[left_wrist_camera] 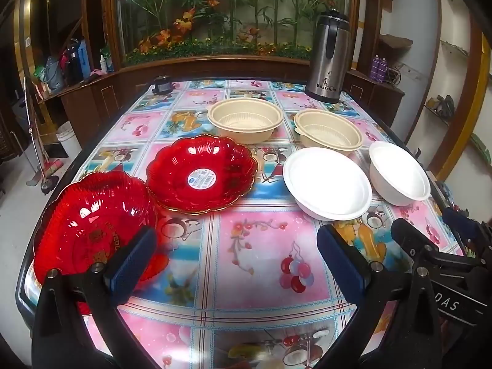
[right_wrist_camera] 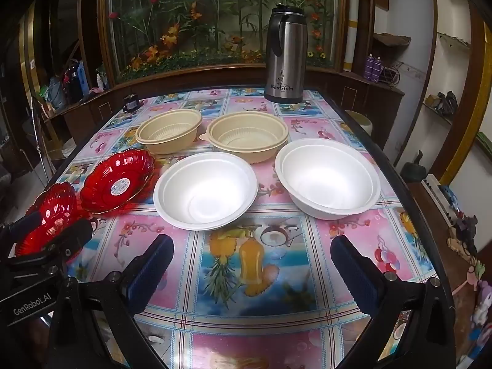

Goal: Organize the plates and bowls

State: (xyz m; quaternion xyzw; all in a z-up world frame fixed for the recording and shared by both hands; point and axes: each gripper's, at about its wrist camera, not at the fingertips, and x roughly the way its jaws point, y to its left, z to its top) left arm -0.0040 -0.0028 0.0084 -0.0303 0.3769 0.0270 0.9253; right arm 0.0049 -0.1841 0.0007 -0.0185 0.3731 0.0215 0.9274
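Red plastic first: two scalloped plates sit at the left of the table, the near plate (left_wrist_camera: 92, 230) low-left in the left wrist view and the far plate (left_wrist_camera: 201, 173) just above and right of it, rims looking like they touch or nearly do. Centre-right are two white bowls, left white bowl (right_wrist_camera: 205, 190) and right white bowl (right_wrist_camera: 327, 181), a small gap between them. Behind those, two tan bowls (right_wrist_camera: 247, 136), also side by side. So everything's laid out in pairs by kind, nothing nested yet, which looks like a starting layout for stacking like onto like.

Both tools hang over the near edge, tilted down at the table. Left gripper (left_wrist_camera: 236, 264) has its fingers spread wide with nothing between them, one finger overlapping the near plate in the frame; contact can't be told. Right gripper (right_wrist_camera: 252, 267) is equally wide and empty, short of the white bowls.

Room-wise, the bottom-centre of the tablecloth (right_wrist_camera: 246, 323) is bare, good for stacking. The near plate sits close to the left table edge, the right white bowl close to the right edge. A steel flask (right_wrist_camera: 284, 55) stands at the back, upper centre, well clear.
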